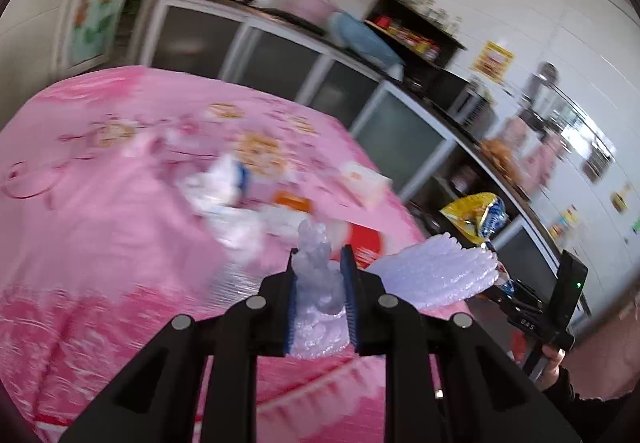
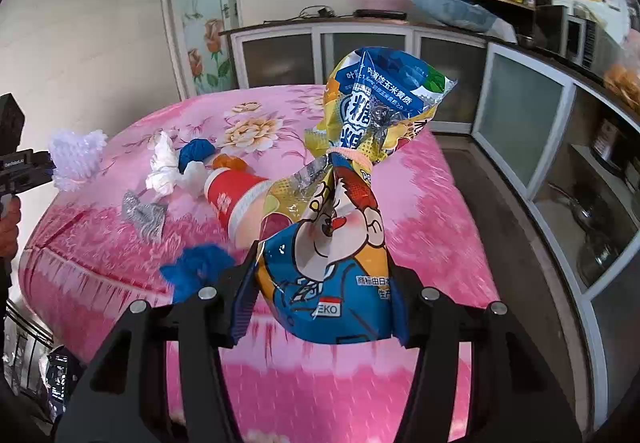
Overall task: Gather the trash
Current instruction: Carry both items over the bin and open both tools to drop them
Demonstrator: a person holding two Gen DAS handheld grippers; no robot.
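Pink floral tablecloth (image 2: 420,203) covers the table. Left gripper (image 1: 320,283) is clamped on a clear bubble-wrap wad (image 1: 318,263), lifted above the near edge. Right gripper (image 2: 320,299) is clamped on a tied yellow-blue snack bag (image 2: 340,243), also lifted. Red paper cup (image 2: 236,199), white tissue (image 2: 164,167) and blue scraps (image 2: 196,153) lie mid-table.

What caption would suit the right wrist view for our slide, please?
Right gripper holds a tied snack bag above the pink-clothed table with litter.

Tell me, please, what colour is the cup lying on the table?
Red with a white rim, the cup shows best in the right wrist view.
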